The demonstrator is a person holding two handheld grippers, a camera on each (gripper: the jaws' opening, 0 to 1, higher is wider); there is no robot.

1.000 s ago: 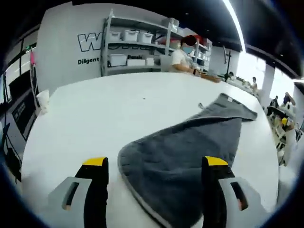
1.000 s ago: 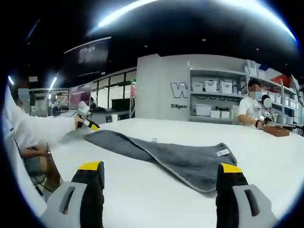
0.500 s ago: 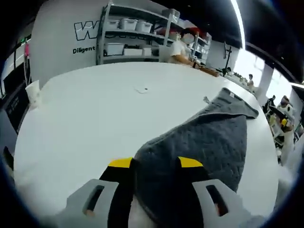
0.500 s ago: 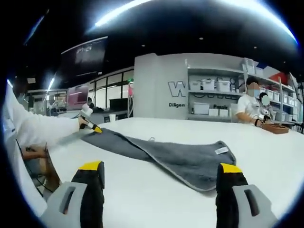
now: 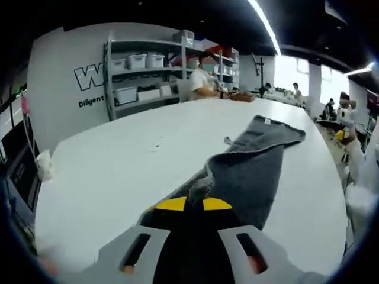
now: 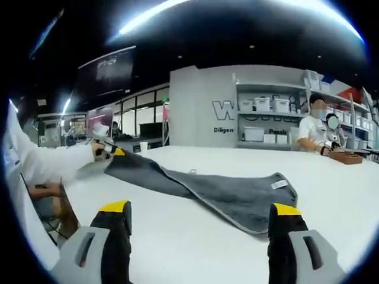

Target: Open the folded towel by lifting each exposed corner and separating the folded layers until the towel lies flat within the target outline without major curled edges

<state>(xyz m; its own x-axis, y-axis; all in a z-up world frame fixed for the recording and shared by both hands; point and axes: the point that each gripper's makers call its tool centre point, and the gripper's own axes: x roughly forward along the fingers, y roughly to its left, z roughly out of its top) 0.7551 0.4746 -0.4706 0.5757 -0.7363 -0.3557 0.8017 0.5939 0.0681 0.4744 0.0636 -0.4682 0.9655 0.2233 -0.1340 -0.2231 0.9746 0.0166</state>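
In the left gripper view the yellow-tipped fingers of the left gripper are pressed together on a bunched corner of the grey towel, which is pinched between them and raised off the white desk. From that corner the towel is stretched away as a long, narrow, still-folded band whose far end, marked by a small white label, lies on the desk.

In the right gripper view the fingers of the right gripper are spread wide apart with nothing between them, held low over bare desk near the towel's closer edge. From this side the towel is seen along its length: the label end lies flat with a pale hemmed edge, while the opposite corner is lifted at the left gripper, held by a person's white sleeve. A small loop is seen on the towel's far edge.

Behind the desk, shelving with white bins is seen, and a seated person in white.

A second earlier the left fingers were open on either side of the towel's rounded corner, which was lying on the desk; since then they have been closed on it and the corner has been raised. The right gripper has stayed open in much the same place.
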